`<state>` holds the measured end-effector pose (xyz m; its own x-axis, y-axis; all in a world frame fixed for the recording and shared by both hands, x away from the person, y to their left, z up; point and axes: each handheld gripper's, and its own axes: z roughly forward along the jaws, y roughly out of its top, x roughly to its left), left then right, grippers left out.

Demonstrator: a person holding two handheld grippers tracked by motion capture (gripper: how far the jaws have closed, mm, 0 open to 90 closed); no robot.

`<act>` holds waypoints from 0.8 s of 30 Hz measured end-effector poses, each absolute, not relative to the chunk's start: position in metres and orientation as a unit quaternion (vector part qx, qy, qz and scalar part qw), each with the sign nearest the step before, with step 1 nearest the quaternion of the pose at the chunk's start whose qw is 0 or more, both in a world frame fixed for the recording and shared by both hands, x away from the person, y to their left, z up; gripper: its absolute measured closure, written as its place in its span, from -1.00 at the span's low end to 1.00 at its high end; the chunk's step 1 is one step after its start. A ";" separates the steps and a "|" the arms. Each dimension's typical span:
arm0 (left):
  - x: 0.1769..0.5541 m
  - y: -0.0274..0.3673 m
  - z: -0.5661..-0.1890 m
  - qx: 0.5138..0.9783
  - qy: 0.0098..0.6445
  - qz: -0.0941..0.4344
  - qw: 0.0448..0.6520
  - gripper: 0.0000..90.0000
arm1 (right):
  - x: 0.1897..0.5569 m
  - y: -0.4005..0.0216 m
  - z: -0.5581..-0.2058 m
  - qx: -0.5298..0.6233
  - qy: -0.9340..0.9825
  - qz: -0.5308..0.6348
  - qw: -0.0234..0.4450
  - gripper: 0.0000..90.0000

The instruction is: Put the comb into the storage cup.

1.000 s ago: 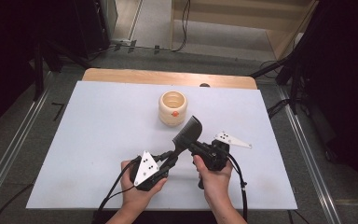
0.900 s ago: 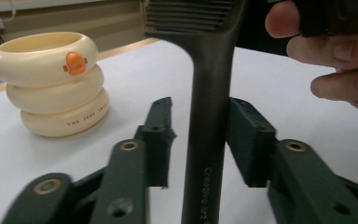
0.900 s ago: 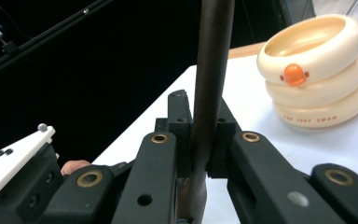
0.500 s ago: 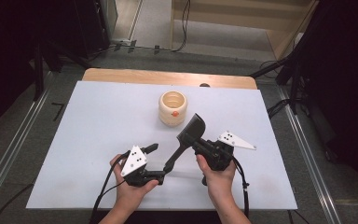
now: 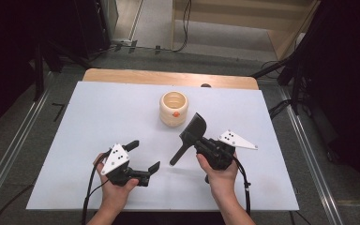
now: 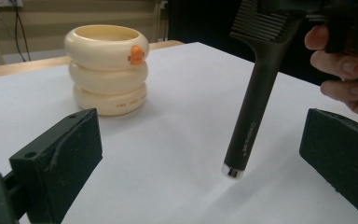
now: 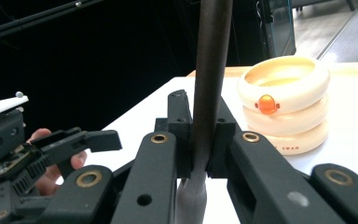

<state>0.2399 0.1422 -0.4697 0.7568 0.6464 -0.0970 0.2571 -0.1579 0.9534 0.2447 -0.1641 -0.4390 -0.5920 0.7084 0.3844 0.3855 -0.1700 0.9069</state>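
Black brush [image 5: 189, 137] is clamped by its handle in the right tool [image 5: 201, 143], bristles cut off in the right gripper view. Left tool [image 5: 143, 157] has just been opening and stands wide, with nothing between its jaws, just beside the handle's end.

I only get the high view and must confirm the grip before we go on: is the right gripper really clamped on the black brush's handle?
Observer: Yes. In the right gripper view, the right gripper has its fingers pressed on both sides of the black brush handle.
Operator: And is the left one off it?
Observer: Yes. In the left gripper view, the left gripper has just been opening. Its fingers stand wide apart, and the handle stands beyond them, touching neither.
Operator: Is the handle's end on the table?
Observer: It ends in a silver cap right at the white table. I cannot tell whether it touches.
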 end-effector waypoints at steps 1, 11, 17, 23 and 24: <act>0.240 0.146 -0.470 0.740 0.309 0.173 0.572 -1.00 | 0.245 -0.165 -0.438 0.432 0.632 0.630 0.130 0.81; 0.242 0.179 -0.473 0.733 0.327 0.186 0.568 -1.00 | 0.249 -0.173 -0.428 0.425 0.636 0.629 0.141 0.81; 0.242 0.195 -0.475 0.728 0.339 0.193 0.564 -1.00 | 0.253 -0.173 -0.424 0.419 0.642 0.625 0.149 0.81; 0.243 0.209 -0.476 0.724 0.346 0.201 0.562 -1.00 | 0.257 -0.175 -0.420 0.416 0.641 0.626 0.156 0.81; 0.243 0.211 -0.476 0.723 0.348 0.202 0.562 -1.00 | 0.258 -0.175 -0.419 0.415 0.642 0.626 0.156 0.81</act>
